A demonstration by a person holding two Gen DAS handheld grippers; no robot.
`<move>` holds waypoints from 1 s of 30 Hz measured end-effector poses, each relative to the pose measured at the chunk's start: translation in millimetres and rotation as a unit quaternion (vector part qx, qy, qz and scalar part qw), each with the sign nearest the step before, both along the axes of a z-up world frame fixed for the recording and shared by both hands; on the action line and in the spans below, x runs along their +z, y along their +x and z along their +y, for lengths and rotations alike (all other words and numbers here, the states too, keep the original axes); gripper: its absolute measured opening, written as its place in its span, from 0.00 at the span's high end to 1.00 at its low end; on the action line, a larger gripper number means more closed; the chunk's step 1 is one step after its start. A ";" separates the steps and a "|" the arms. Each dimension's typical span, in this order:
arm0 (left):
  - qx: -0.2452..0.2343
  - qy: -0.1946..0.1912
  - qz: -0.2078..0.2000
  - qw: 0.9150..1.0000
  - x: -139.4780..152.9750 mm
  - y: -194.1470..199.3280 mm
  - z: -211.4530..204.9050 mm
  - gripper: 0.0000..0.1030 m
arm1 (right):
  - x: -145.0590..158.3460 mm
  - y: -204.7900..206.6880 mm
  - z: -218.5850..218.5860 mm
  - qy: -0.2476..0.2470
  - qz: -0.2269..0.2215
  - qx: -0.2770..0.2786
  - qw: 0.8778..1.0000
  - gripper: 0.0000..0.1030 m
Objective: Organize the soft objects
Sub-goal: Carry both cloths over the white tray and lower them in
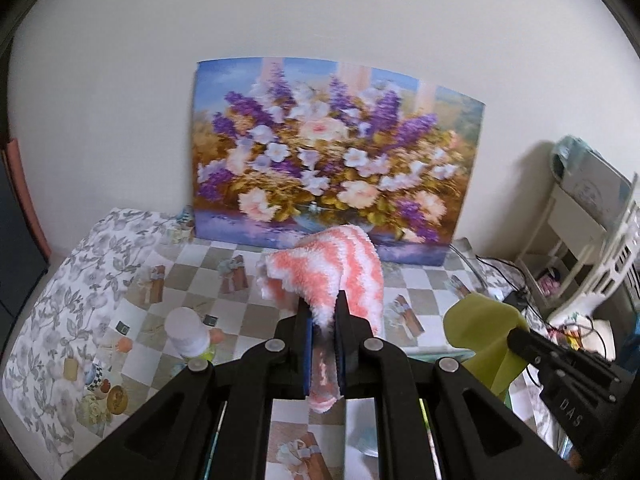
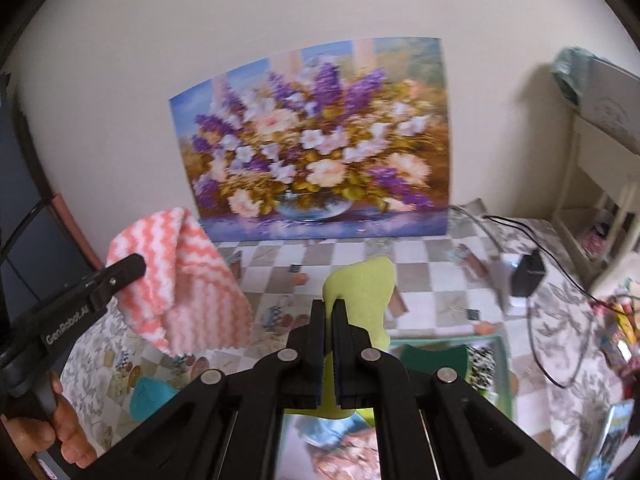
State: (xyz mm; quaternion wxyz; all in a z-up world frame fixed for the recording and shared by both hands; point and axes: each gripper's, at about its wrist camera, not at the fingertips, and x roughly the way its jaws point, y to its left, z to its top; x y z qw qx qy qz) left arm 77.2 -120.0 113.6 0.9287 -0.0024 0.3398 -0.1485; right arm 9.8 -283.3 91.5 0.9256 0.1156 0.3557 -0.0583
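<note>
My left gripper [image 1: 323, 304] is shut on a fluffy pink-and-white striped cloth [image 1: 340, 268], which hangs in the air above the checkered tablecloth [image 1: 208, 276]. The same pink-and-white cloth [image 2: 180, 276] shows in the right wrist view, pinched by the left gripper [image 2: 138, 264] with a hand [image 2: 52, 432] below it. My right gripper [image 2: 329, 308] is shut on a thin yellow-green cloth [image 2: 364, 292], also lifted off the table. That yellow-green cloth [image 1: 480, 328] and the right gripper [image 1: 516, 336] appear at the right of the left wrist view.
A flower painting [image 1: 328, 156] leans on the wall behind the table. A white-capped bottle [image 1: 188, 332] stands at the left. A green tray [image 2: 496, 360] with dark cloths lies below the right gripper, a teal cloth [image 2: 148, 396] beside it. A black adapter [image 2: 528, 272] with cables and a white shelf [image 2: 600, 184] stand right.
</note>
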 end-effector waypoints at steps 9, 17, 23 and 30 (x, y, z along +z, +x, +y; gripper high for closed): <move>-0.067 0.025 0.037 0.997 -31.5 -21.4 -44.5 0.91 | -18.1 -28.1 -37.3 0.025 0.027 -0.046 0.998 0.97; -0.103 0.045 0.132 0.985 -93.3 -12.7 -78.9 0.91 | -63.0 -21.7 -54.7 0.043 0.101 -0.058 0.992 0.97; -0.105 0.071 0.184 0.975 -137.1 -5.0 -91.2 0.90 | -117.4 -1.8 -54.0 0.063 0.177 -0.046 0.981 0.96; -0.088 0.100 0.239 0.962 -181.9 7.3 -88.6 0.90 | -161.2 11.3 -44.0 0.075 0.234 -0.027 0.969 0.94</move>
